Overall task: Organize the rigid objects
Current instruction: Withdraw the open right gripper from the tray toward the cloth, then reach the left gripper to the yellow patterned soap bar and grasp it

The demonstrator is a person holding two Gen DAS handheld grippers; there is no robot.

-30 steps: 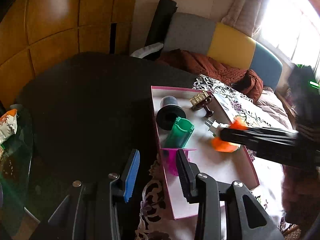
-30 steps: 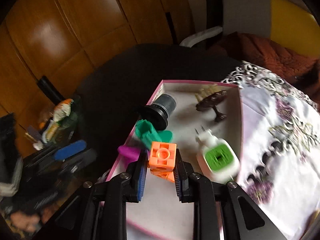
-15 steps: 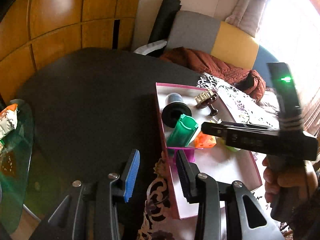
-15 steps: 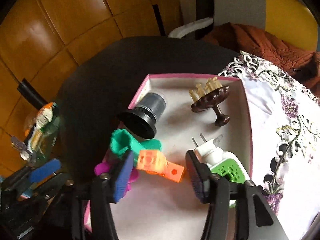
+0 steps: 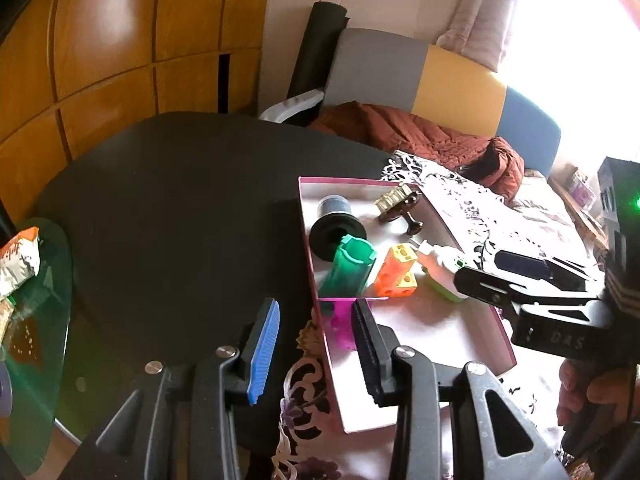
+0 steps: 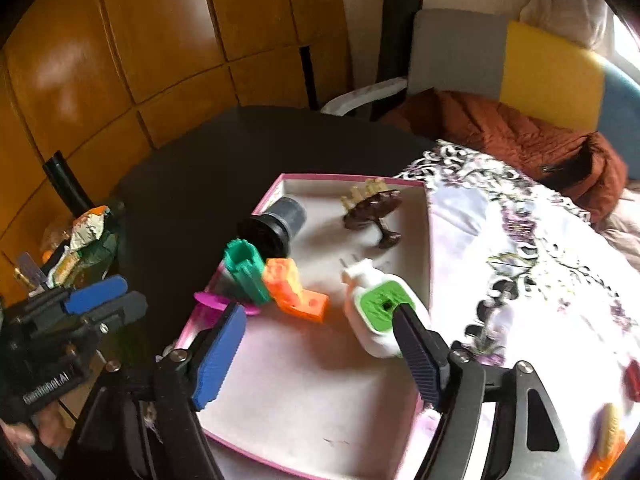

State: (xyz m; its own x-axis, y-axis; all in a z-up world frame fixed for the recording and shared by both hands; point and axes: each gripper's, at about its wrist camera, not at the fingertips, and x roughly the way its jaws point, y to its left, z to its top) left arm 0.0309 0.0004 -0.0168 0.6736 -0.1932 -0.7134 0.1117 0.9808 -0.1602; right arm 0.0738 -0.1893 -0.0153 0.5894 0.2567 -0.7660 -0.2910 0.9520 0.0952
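only the right wrist view shows yellow and orange objects (image 6: 610, 436) outside the tray (image 6: 340, 460).

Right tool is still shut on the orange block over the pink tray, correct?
No. In the right wrist view the right tool is open; the orange block lies released in the pink tray, beside the green piece.

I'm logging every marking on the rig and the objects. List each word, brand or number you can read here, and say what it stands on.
"DAS": raised letters on the body of the right gripper, cut off past that in the left wrist view.
"GenRobot.AI": white print on the body of the left gripper, blurred, so my best reading.
Snack packet: print too blurred to read.
Objects in the pink box: no text visible.
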